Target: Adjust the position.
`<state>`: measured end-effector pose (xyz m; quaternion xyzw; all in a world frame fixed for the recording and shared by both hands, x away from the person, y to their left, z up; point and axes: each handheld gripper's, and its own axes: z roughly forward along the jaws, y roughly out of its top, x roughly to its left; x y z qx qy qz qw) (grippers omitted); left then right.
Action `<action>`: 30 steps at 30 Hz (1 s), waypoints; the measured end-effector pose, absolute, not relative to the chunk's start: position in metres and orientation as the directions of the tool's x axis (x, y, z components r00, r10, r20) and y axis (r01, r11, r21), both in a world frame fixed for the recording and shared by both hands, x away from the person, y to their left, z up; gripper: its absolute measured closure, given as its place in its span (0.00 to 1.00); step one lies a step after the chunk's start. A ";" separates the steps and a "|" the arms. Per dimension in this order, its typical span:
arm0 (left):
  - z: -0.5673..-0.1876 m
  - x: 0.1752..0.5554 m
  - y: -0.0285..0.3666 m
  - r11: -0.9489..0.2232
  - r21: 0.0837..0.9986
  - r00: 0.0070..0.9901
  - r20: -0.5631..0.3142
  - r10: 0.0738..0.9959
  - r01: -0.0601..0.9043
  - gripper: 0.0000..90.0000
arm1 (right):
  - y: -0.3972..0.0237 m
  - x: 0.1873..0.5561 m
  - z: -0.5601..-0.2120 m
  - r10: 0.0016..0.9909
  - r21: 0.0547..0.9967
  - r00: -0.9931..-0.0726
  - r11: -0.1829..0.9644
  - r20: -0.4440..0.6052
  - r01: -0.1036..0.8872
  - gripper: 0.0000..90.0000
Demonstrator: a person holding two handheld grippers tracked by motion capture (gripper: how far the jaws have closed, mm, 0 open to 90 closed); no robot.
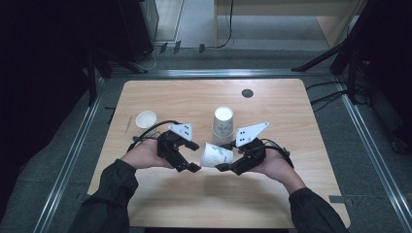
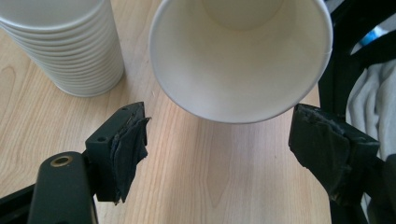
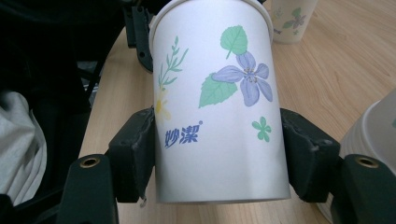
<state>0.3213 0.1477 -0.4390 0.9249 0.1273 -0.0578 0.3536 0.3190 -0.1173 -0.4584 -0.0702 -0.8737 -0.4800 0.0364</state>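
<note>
A white paper cup (image 1: pixel 217 155) printed with flowers lies on its side in the air just above the wooden table (image 1: pixel 194 204). My right gripper (image 1: pixel 227 156) is shut on it, with its pads pressed on both sides of the cup (image 3: pixel 217 107) near its base. The cup's open mouth (image 2: pixel 238 60) faces my left gripper (image 2: pixel 224 140). That gripper is open, its jaws standing apart just short of the rim and touching nothing. In the high view the left gripper (image 1: pixel 194 156) sits right beside the cup's mouth.
A stack of the same cups (image 1: pixel 223 125) stands upside down just behind the held cup and close to the grippers. A single cup (image 1: pixel 146 119) stands upright at the left with a thin stick (image 1: pixel 128 124) beside it. A dark round disc (image 1: pixel 248 92) lies near the table's far edge.
</note>
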 end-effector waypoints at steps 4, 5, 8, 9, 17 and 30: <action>-0.439 0.320 0.149 -0.687 0.668 0.958 -0.199 0.206 0.286 0.22 | -0.119 0.320 -0.457 0.087 0.840 -0.986 0.516 0.143 0.167 0.38; -0.439 0.320 0.149 -0.678 0.676 0.958 -0.201 0.205 0.287 0.22 | -0.120 0.320 -0.457 0.086 0.843 -0.987 0.512 0.139 0.163 0.38; -0.437 0.319 0.149 -0.660 0.697 0.960 -0.187 0.209 0.280 0.22 | -0.121 0.320 -0.456 0.087 0.850 -0.986 0.499 0.145 0.169 0.38; -0.437 0.318 0.149 -0.650 0.707 0.960 -0.190 0.205 0.279 0.22 | -0.121 0.321 -0.455 0.085 0.852 -0.985 0.494 0.149 0.171 0.38; -0.440 0.317 0.144 -0.595 0.747 0.955 -0.221 0.197 0.296 0.21 | -0.120 0.320 -0.454 0.074 0.860 -0.984 0.479 0.160 0.176 0.38; -0.438 0.314 0.139 -0.570 0.775 0.962 -0.211 0.173 0.273 0.25 | -0.114 0.319 -0.457 0.046 0.862 -0.985 0.477 0.168 0.170 0.38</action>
